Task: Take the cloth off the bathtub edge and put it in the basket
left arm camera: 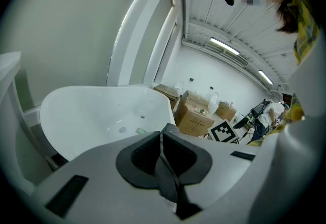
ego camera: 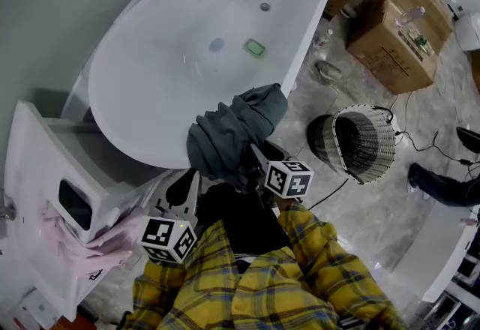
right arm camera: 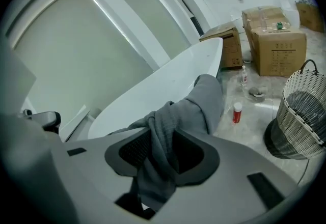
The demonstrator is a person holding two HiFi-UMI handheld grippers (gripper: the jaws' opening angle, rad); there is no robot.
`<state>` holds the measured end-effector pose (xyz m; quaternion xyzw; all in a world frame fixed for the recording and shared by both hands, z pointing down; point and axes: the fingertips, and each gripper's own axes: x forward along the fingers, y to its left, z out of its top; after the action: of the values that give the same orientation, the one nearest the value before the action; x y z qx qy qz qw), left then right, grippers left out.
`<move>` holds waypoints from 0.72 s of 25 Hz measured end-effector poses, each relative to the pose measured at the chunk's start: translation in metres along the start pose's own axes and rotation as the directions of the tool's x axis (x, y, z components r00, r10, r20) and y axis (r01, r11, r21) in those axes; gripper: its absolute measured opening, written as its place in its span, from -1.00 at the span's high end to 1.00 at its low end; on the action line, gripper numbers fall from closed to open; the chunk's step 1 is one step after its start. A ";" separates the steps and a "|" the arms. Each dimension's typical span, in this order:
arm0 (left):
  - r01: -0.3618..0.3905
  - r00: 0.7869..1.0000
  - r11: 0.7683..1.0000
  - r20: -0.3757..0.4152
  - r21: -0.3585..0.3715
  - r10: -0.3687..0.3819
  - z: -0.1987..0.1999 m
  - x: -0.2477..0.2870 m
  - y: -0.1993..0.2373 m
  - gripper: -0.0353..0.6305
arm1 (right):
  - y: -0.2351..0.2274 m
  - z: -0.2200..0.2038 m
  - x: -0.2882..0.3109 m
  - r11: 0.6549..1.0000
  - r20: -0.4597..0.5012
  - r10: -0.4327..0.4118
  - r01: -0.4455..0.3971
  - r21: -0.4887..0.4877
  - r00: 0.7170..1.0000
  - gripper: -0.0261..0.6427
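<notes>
A grey cloth (ego camera: 232, 133) hangs in a bunch over the near rim of the white bathtub (ego camera: 135, 137). My right gripper (ego camera: 251, 160) sits at its lower right part. In the right gripper view its jaws (right arm camera: 160, 149) are shut on a fold of the cloth (right arm camera: 188, 111), which fills the gap between the pads. My left gripper (ego camera: 193, 180) hovers just left of the cloth by the tub's rim, shut with nothing in it (left arm camera: 162, 139). The woven basket (ego camera: 364, 142) stands on the floor to the right of the tub (right arm camera: 305, 111).
Cardboard boxes (ego camera: 394, 28) stand beyond the basket. A small red bottle (right arm camera: 237, 113) and a dish lie on the floor by the tub. A green item (ego camera: 256, 47) lies inside the tub. A white cabinet with pink cloth (ego camera: 90, 246) is at my left.
</notes>
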<state>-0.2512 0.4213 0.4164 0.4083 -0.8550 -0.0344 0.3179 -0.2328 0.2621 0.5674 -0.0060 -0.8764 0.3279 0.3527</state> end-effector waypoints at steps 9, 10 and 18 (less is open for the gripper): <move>0.048 0.999 0.999 0.006 0.023 -0.048 0.006 -0.001 -0.010 0.81 | 0.009 0.012 -0.012 0.991 0.046 -0.035 0.040 -0.125 0.998 0.73; 0.050 0.999 0.998 0.006 0.028 -0.050 0.007 -0.001 -0.010 0.80 | 0.012 0.015 -0.014 0.991 0.057 -0.027 0.034 -0.127 0.998 0.73; 0.099 0.994 0.994 0.033 0.055 -0.101 0.022 0.004 -0.014 0.80 | 0.044 0.061 -0.043 0.989 0.174 0.058 -0.033 -0.145 0.983 0.74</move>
<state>-0.2560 0.4050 0.3967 0.4582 -0.8396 -0.0346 0.2897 -0.2482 0.2510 0.4832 -0.0219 -0.9250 0.2722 0.2641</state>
